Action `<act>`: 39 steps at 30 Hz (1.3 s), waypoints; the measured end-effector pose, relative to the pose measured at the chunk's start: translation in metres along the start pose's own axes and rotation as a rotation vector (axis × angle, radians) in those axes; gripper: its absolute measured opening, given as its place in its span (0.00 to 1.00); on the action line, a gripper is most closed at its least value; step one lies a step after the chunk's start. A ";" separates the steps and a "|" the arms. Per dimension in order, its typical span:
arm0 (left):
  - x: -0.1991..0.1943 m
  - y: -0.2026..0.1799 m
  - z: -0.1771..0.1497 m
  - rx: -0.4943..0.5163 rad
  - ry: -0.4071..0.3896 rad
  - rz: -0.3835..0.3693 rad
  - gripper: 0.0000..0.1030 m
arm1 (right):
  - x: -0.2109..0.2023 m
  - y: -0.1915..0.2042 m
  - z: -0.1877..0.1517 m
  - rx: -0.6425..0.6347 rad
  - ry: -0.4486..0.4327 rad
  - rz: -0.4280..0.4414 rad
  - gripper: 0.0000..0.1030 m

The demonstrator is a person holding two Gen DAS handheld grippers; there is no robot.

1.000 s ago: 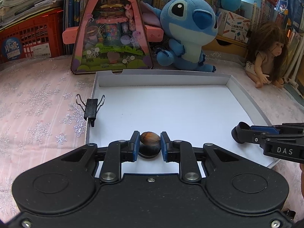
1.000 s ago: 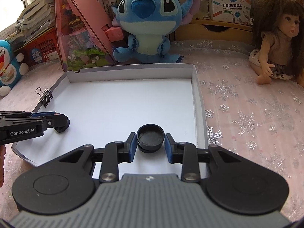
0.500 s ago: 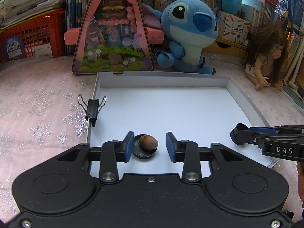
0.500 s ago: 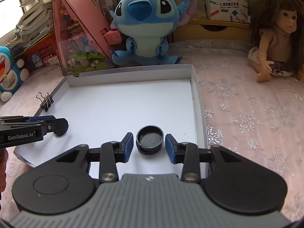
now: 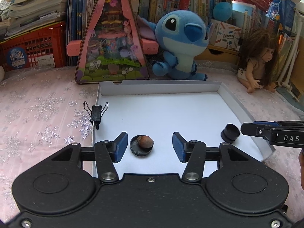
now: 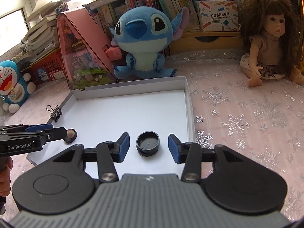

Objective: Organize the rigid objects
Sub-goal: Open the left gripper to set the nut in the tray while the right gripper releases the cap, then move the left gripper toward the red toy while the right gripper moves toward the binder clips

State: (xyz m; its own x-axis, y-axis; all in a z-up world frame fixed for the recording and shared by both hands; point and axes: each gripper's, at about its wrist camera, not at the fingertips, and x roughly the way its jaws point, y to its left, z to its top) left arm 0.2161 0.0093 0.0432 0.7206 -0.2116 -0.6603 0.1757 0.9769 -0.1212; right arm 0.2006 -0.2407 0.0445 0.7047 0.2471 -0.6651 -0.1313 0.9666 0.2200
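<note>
A brown nut (image 5: 145, 141) rests on a flat black lid (image 5: 141, 148) inside the white tray (image 5: 161, 88), near its front left. My left gripper (image 5: 149, 147) straddles them with its jaws opening, pads clear of both. A black round cap (image 6: 148, 145) sits on the tray floor near the right wall. Around it my right gripper (image 6: 149, 148) is also opening, with gaps on both sides. The cap (image 5: 230, 133) also shows in the left wrist view, beside the right gripper's fingers (image 5: 252, 130). In the right wrist view the nut (image 6: 71, 132) peeks out past the left gripper's fingers (image 6: 57, 132).
A black binder clip (image 5: 96, 113) is clamped on the tray's left wall. Behind the tray stand a pink triangular toy box (image 5: 112, 43), a blue plush (image 5: 182, 43) and a doll (image 5: 260, 60). Bookshelves and a red crate (image 5: 34, 47) line the back.
Both grippers have let go: the left jaws opened off the nut and lid, the right jaws off the black cap. Both have pulled back and risen slightly.
</note>
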 end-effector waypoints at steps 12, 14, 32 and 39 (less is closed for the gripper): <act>-0.045 -0.005 -0.027 -0.001 -0.038 -0.055 0.52 | -0.038 0.015 -0.028 -0.062 -0.058 0.045 0.65; -0.052 -0.005 -0.034 -0.001 -0.039 -0.064 0.52 | -0.044 0.018 -0.034 -0.073 -0.065 0.053 0.66; -0.100 -0.018 -0.099 0.046 -0.032 -0.095 0.53 | -0.083 0.035 -0.088 -0.162 -0.099 0.047 0.69; -0.107 -0.012 -0.119 0.033 -0.012 -0.082 0.53 | -0.091 0.033 -0.104 -0.160 -0.091 0.035 0.70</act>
State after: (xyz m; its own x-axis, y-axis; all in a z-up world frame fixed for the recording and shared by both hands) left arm 0.0570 0.0237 0.0274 0.7109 -0.2910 -0.6403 0.2561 0.9550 -0.1497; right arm 0.0597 -0.2242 0.0377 0.7570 0.2806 -0.5902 -0.2612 0.9578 0.1203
